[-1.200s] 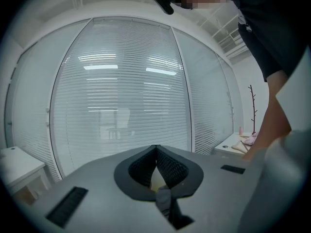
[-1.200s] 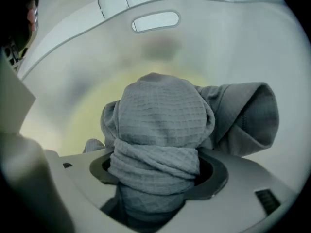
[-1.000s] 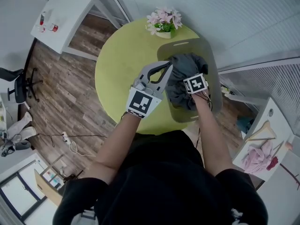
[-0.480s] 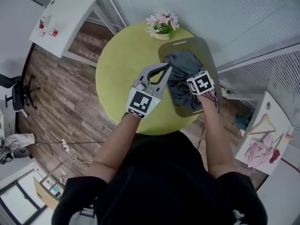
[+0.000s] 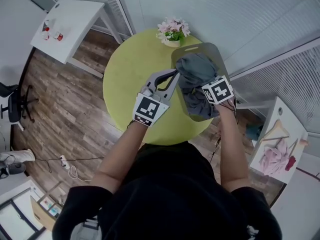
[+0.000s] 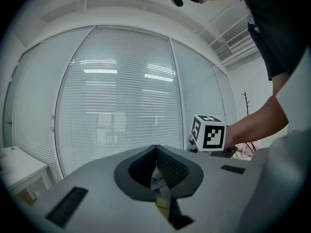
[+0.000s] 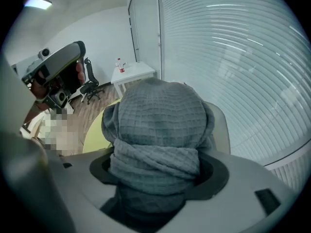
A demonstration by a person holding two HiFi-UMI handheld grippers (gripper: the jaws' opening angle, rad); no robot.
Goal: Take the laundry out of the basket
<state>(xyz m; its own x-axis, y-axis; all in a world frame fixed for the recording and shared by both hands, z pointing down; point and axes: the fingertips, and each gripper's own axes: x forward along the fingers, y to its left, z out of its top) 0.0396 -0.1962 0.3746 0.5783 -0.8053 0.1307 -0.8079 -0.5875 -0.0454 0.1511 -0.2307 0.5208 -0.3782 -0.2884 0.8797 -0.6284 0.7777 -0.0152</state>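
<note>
1. Grey basket (image 5: 215, 51) at the round yellow-green table's (image 5: 127, 84) right edge.
2. Grey cloth (image 5: 192, 66) heaped in it, right gripper (image 5: 207, 87) buried in the cloth.
3. Left gripper (image 5: 174, 75) just left, tips together.
4. Flowers (image 5: 172, 28) at the table's top edge.

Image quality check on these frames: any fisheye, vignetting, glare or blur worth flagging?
Head view: strong barrel distortion, with walls and floor bowing around the yellow table; even light, no motion blur. Left gripper view: black fisheye corners, and ceiling lights glare as streaks on the window blinds. Right gripper view: same dark corners; the grey cloth fills the centre, its weave sharp.
</note>
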